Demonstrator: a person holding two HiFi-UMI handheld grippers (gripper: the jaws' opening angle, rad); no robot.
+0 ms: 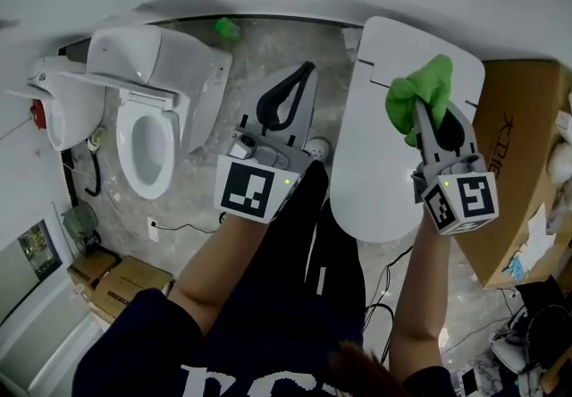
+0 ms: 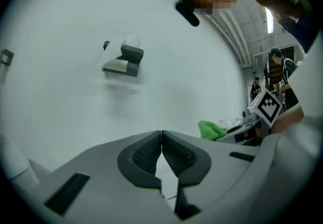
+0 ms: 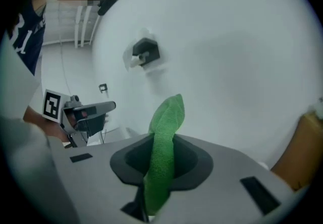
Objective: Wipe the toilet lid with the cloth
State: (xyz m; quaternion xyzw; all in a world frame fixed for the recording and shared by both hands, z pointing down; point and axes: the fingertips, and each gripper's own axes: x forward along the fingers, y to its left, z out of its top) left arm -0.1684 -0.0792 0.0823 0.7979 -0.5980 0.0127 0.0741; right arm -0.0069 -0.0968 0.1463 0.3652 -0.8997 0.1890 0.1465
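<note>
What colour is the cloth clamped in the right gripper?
Bright green. The cloth shows best in the right gripper view, pinched in the right gripper.

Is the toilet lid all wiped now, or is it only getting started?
Only getting started, it looks like. Done: the green cloth is picked up, pinched in the right tongs. In hand: it is held over one end of the white toilet lid; I cannot tell if it touches. Left: the wiping itself, since no wiped streak shows. The left tongs are shut and empty.
</note>
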